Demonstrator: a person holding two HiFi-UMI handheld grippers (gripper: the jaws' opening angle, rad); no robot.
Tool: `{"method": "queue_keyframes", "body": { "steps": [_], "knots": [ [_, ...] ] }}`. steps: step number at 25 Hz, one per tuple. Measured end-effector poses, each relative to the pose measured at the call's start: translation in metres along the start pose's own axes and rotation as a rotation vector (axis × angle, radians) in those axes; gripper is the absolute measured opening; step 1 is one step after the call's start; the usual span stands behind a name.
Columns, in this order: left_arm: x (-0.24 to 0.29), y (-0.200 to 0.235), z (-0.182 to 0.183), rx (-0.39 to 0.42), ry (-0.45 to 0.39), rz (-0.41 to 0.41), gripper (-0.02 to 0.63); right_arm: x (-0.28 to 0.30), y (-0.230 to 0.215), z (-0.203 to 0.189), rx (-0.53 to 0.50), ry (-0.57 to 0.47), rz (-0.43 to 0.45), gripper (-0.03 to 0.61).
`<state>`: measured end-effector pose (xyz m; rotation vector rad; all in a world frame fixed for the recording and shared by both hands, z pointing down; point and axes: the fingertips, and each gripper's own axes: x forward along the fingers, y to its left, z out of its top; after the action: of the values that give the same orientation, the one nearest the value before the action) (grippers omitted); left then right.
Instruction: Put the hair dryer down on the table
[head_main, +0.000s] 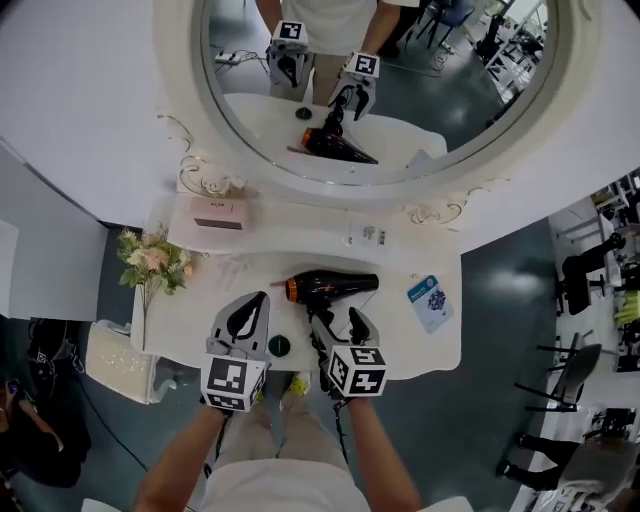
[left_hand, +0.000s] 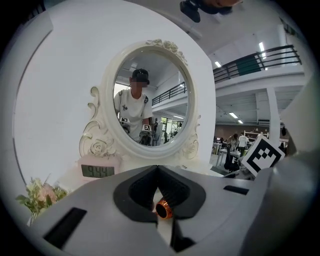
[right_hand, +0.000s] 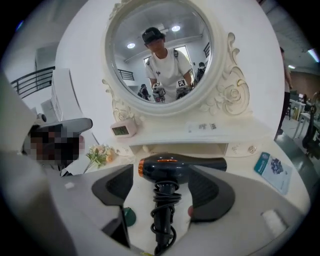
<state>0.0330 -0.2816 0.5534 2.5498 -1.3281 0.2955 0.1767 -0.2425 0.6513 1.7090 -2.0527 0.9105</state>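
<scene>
1. A spray of pale, soft-looking flowers (head_main: 152, 258) stands at the left edge of the white table (head_main: 190, 300).
2. A pink clock (head_main: 218, 217) with rounded corners sits on the raised shelf, under the oval mirror (head_main: 420, 70) with its cream scrollwork frame.
3. The left gripper (head_main: 261, 297), grey plastic with black ribbed pads, hovers over the table with its jaws drawn together to a point and nothing between them.
4. A small green disc (head_main: 279, 346) lies on the table between the two grippers.
5. The dryer (head_main: 335, 286) lies on the table in front of the shelf. It is smooth glossy black with an orange ring at its rear. The barrel's long axis runs left to right, ringed end to the left and nozzle to the right. The handle points back toward the person, with the black cord wound round it in coils.
6. The right gripper (head_main: 336, 316) has its jaws spread wide, one on either side of the handle, neither pad pressing it.
7. A flat blue card (head_main: 428, 302) lies near the table's right edge.
</scene>
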Motion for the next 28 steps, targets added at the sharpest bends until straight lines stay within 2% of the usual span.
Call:
{"method": "queue_keyframes", "body": {
  "steps": [4,8,11,18,23,28],
  "knots": [
    [-0.022,-0.007,0.029,-0.017,-0.026,-0.003,0.009,-0.038,0.011,0.025,-0.001,-0.071,-0.008,0.353],
    [-0.04,-0.022,0.053,0.027,-0.055,-0.037,0.009,-0.066,0.028,0.058,-0.037,-0.142,0.006,0.353],
    [-0.055,-0.022,0.076,0.018,-0.088,-0.028,0.009,-0.088,0.042,0.086,-0.054,-0.2,0.02,0.353],
    [-0.069,0.003,0.145,0.065,-0.203,-0.003,0.009,-0.125,0.07,0.167,-0.12,-0.364,0.048,0.348],
    [-0.085,0.02,0.18,0.024,-0.28,0.026,0.009,-0.146,0.095,0.203,-0.172,-0.421,0.081,0.339],
    [-0.092,0.025,0.207,0.056,-0.31,0.024,0.009,-0.162,0.114,0.236,-0.208,-0.486,0.11,0.339]
  ]
}}
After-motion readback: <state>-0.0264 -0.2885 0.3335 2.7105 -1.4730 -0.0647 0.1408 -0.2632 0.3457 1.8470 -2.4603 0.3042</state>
